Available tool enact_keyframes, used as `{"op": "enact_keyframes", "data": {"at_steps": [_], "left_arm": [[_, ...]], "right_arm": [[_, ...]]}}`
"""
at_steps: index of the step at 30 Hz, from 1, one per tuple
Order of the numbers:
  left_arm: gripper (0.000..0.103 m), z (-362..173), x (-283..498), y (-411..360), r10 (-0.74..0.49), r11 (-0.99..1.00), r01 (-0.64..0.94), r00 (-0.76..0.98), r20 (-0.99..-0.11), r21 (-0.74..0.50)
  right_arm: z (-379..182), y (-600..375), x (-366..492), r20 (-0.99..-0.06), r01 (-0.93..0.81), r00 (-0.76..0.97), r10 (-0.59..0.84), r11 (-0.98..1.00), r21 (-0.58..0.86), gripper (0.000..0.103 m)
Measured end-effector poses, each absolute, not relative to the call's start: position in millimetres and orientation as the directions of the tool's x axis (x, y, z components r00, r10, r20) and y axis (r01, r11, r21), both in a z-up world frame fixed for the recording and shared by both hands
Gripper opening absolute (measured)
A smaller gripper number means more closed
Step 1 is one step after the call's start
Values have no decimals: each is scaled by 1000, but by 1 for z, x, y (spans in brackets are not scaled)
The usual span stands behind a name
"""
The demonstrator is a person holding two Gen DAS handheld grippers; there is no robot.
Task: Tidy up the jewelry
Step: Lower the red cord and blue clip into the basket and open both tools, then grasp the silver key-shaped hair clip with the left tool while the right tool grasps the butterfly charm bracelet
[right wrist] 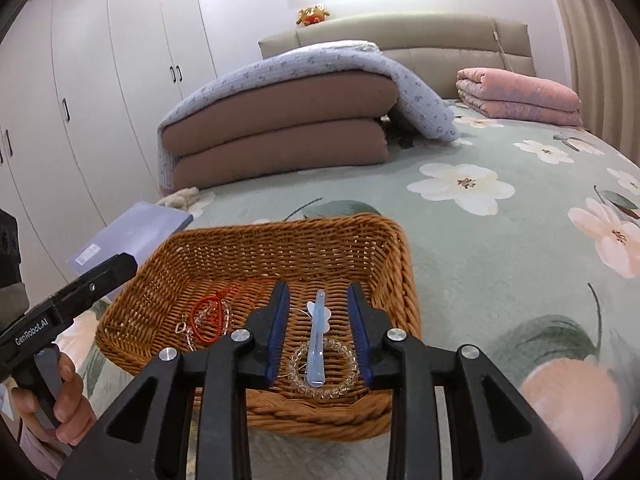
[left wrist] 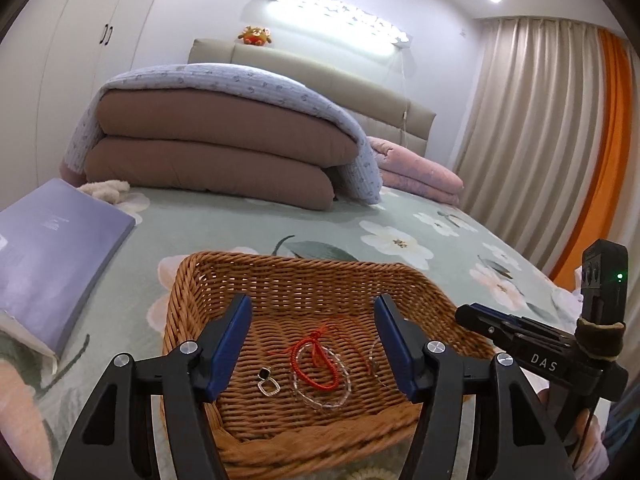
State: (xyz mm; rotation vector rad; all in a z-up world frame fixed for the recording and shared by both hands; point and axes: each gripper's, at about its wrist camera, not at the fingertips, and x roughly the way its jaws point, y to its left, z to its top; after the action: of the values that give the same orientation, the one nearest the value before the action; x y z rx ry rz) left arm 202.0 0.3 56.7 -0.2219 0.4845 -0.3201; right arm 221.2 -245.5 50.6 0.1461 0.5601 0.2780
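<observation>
A brown wicker basket (left wrist: 192, 280) sits on the floral bedspread; it also shows in the right wrist view (right wrist: 404, 264). In it lie a red cord bracelet (left wrist: 310, 360), a clear bead bracelet (left wrist: 340, 392), a small silver pendant (left wrist: 266, 382) and a thin wire hoop (left wrist: 376, 354). The right wrist view shows a pale blue hair clip (right wrist: 318, 336) across a clear bead bracelet (right wrist: 340, 384), with the red cord bracelet (right wrist: 208, 320) to the left. My left gripper (left wrist: 314, 338) is open and empty above the basket. My right gripper (right wrist: 318, 324) is open and empty, its fingers either side of the hair clip.
A purple book (left wrist: 52, 248) lies left of the basket. Folded brown and blue quilts (left wrist: 216, 148) and a pink folded quilt (left wrist: 416, 172) are stacked by the headboard. White wardrobes (right wrist: 100, 80) stand on the left, curtains (left wrist: 540, 140) on the right.
</observation>
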Motion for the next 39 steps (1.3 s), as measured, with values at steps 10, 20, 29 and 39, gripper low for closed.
{"op": "enact_keyframes", "data": {"at_steps": [10, 20, 29, 39], "left_arm": [[65, 84, 101, 20, -391, 915, 304, 831, -395, -267], [65, 15, 60, 24, -409, 912, 314, 685, -603, -263], [65, -7, 52, 19, -373, 922, 336, 631, -680, -193], [65, -22, 67, -7, -252, 939, 343, 614, -748, -36]], "right_arm": [[63, -271, 131, -473, -214, 830, 297, 951, 221, 33], [13, -283, 43, -619, -196, 734, 279, 960, 200, 33], [-16, -273, 33, -682, -194, 673, 286, 958, 211, 33], [-25, -256, 37, -720, -168, 661, 214, 976, 136, 33]]}}
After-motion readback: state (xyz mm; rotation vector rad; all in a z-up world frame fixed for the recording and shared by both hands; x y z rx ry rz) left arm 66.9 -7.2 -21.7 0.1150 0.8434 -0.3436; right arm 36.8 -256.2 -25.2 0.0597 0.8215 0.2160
